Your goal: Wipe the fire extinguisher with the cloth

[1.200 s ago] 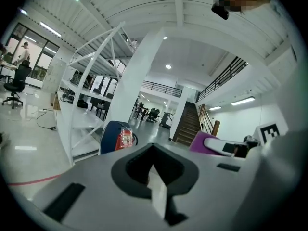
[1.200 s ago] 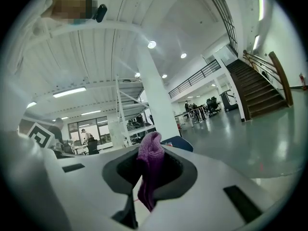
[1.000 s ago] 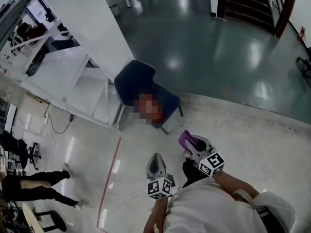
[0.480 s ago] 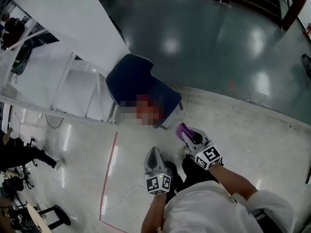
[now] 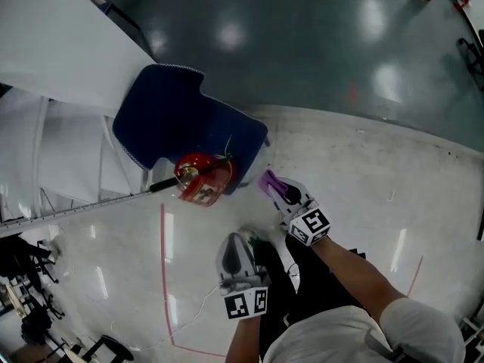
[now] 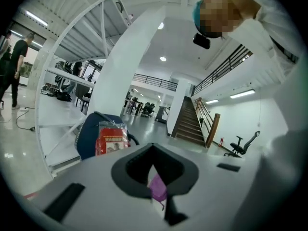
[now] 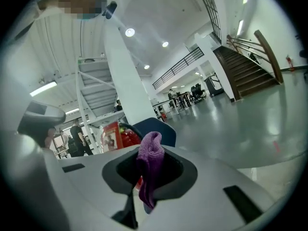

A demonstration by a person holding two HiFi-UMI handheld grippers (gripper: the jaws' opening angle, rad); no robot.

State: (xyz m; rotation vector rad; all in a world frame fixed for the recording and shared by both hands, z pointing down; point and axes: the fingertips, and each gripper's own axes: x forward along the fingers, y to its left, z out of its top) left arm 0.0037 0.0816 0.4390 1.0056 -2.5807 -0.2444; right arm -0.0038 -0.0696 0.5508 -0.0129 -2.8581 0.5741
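A red fire extinguisher [image 5: 203, 178] lies on the front of a blue chair [image 5: 170, 116], its black hose pointing left. My right gripper [image 5: 274, 187] is shut on a purple cloth [image 5: 268, 181] just right of the chair's seat, a short way from the extinguisher. In the right gripper view the cloth [image 7: 149, 160] sticks up from the gripper [image 7: 143, 184], with the extinguisher [image 7: 119, 134] beyond. My left gripper [image 5: 239, 249] hangs lower, nearer my body, shut and holding nothing. Its own view shows the extinguisher [image 6: 111, 137] ahead to the left of the gripper [image 6: 155, 184].
A white column and steel frame [image 5: 68, 59] stand left of the chair. A red tape line [image 5: 163, 263] and a thin cable [image 5: 203, 308] cross the pale floor. Dark glossy floor [image 5: 318, 44] lies beyond. Stairs [image 6: 187, 124] and an office chair [image 6: 239, 146] stand far off.
The view has tilted down and come closer to the chair, which now sits higher left. Both grippers have edged toward it, the right one still carrying the cloth.
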